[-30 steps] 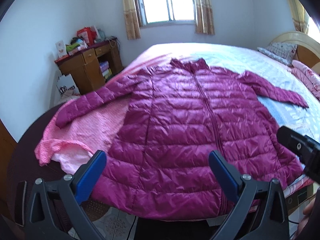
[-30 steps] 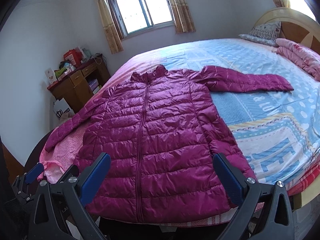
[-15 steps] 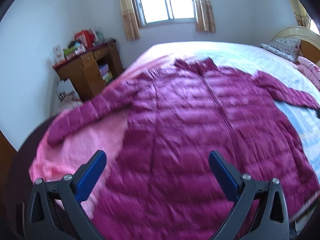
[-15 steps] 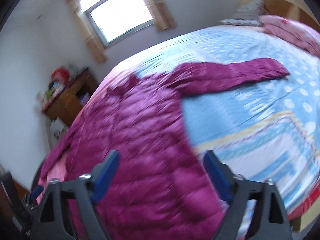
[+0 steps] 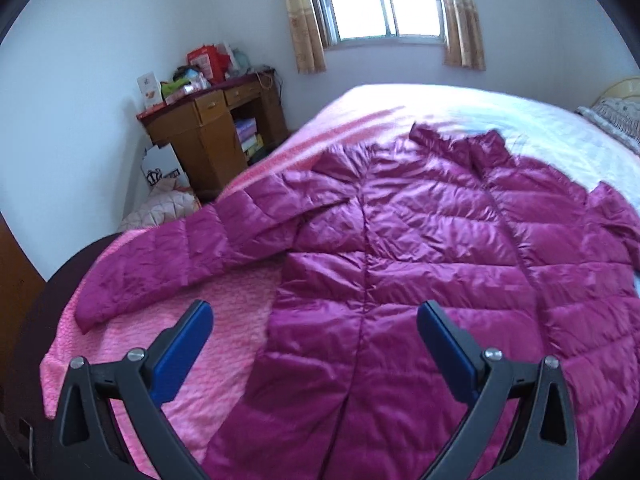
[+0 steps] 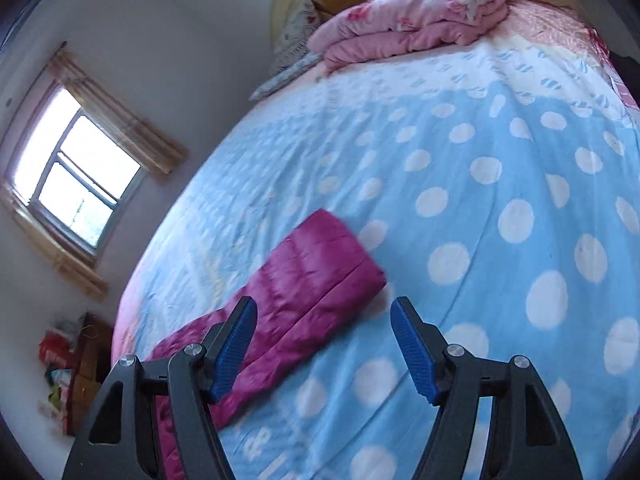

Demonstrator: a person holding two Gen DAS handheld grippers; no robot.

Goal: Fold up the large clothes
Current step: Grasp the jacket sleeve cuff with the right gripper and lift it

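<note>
Nylon on the puffer jacket [image 5: 420, 264] is looking slippery, soft, light; sleeve cuff [image 6: 332, 252] is offering purchase. Right gripper [image 6: 324, 344] is closing, empty; left gripper [image 5: 316, 344] is hanging spread, empty.

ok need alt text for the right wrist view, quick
The right gripper, its blue-padded jaws closing with nothing between them, hovers over the cuff end of a magenta puffer jacket sleeve lying flat on a blue polka-dot bedsheet. A folded pink quilt sits at the headboard; a curtained window is at left.
</note>
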